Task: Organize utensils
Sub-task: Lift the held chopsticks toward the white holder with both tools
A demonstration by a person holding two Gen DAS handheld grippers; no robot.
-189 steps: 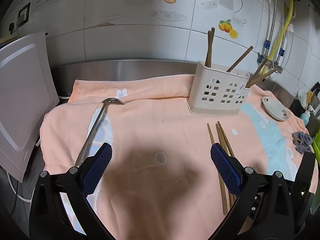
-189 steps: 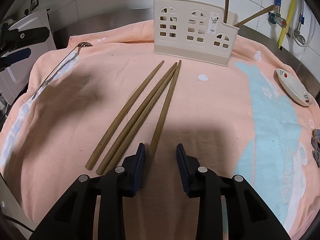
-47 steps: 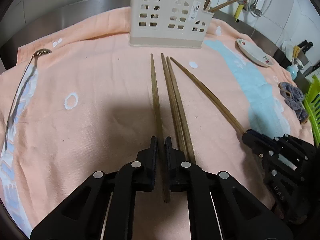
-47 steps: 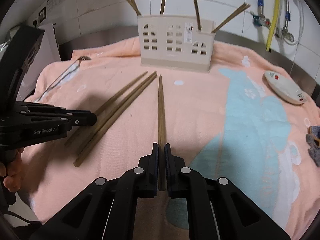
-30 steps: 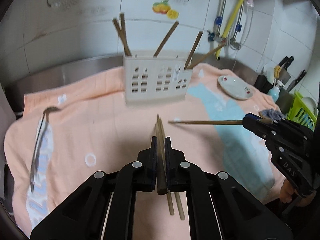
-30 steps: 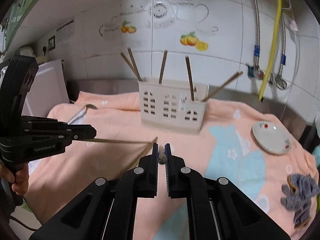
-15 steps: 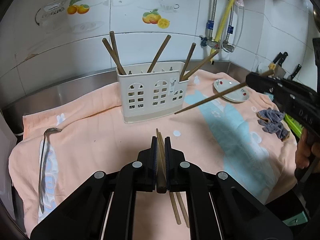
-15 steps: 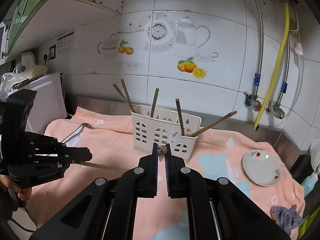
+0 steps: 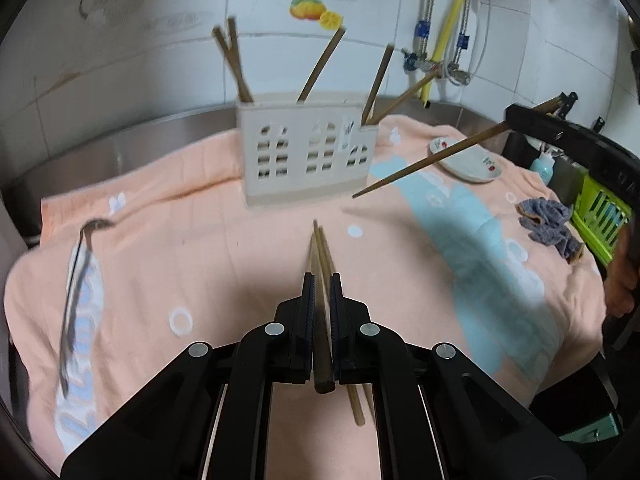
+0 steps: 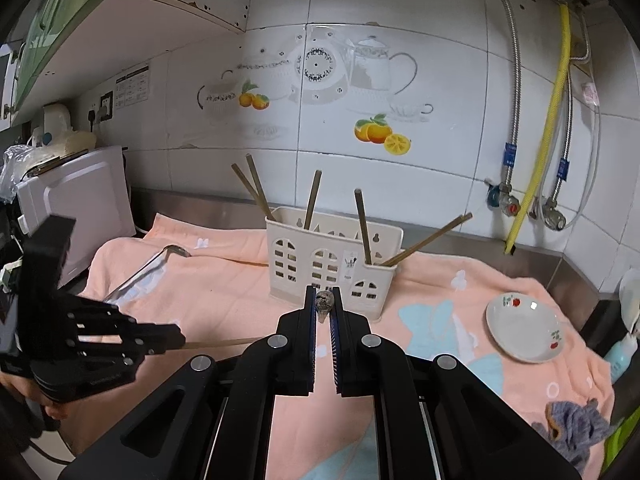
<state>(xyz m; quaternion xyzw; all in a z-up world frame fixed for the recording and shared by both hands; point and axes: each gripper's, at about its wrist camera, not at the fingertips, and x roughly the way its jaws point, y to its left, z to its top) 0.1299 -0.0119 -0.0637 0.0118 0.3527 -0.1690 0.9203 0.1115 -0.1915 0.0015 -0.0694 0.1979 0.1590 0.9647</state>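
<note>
My left gripper (image 9: 322, 280) is shut on a wooden chopstick (image 9: 319, 312) and holds it above the peach towel (image 9: 240, 248), pointing at the white utensil holder (image 9: 308, 156). Two more chopsticks (image 9: 347, 396) lie on the towel below it. My right gripper (image 10: 323, 300) is shut on another chopstick (image 10: 324, 301), seen end-on; in the left wrist view that chopstick (image 9: 424, 160) hangs in the air right of the holder, tip down-left. The holder (image 10: 332, 268) has several chopsticks standing in it. The left gripper also shows in the right wrist view (image 10: 176, 338).
A metal ladle (image 9: 76, 280) lies on the towel at left. A small white dish (image 9: 466, 160) and a grey rag (image 9: 550, 228) sit at right, a green rack (image 9: 596, 216) beyond them. A tiled wall with pipes (image 10: 536, 152) stands behind. A white appliance (image 10: 76, 196) stands at left.
Both grippers have risen slightly with their chopsticks and moved nearer the holder. The right gripper's chopstick tip now hangs lower, close to the holder's right end.
</note>
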